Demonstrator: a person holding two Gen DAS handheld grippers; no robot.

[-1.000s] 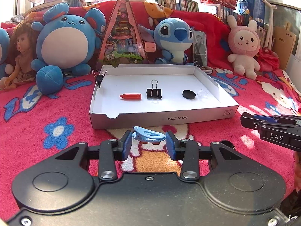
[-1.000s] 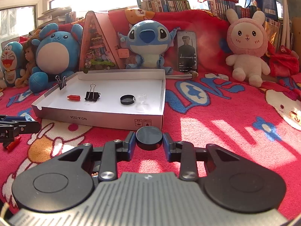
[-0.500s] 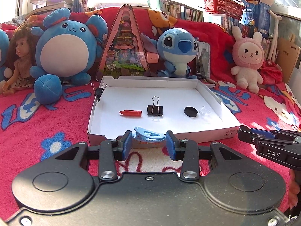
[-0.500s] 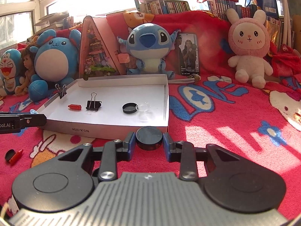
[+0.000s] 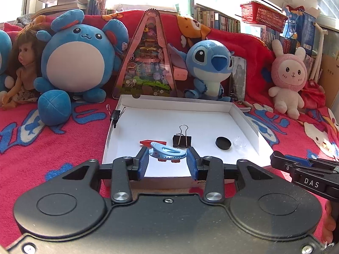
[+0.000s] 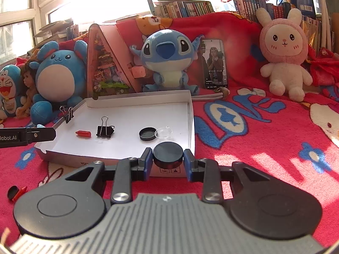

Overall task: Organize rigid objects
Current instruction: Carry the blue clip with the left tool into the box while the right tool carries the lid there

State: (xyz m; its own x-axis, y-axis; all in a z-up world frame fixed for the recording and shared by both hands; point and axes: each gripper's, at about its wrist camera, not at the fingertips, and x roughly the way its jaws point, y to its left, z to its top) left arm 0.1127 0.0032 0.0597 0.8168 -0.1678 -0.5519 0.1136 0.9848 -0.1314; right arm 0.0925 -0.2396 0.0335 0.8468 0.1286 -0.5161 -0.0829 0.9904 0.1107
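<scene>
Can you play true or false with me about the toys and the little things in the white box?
1. The left tool holds a blue clip. True.
2. The right tool holds a red cap. False: it grips a round black lid.
3. A black binder clip stands inside the white box. True.
4. The white box holds nothing. False: a red cap, a black lid and a clear dome lid lie in it too.
5. The pink bunny plush sits inside the box. False: it sits on the red blanket, off to the right.
</scene>
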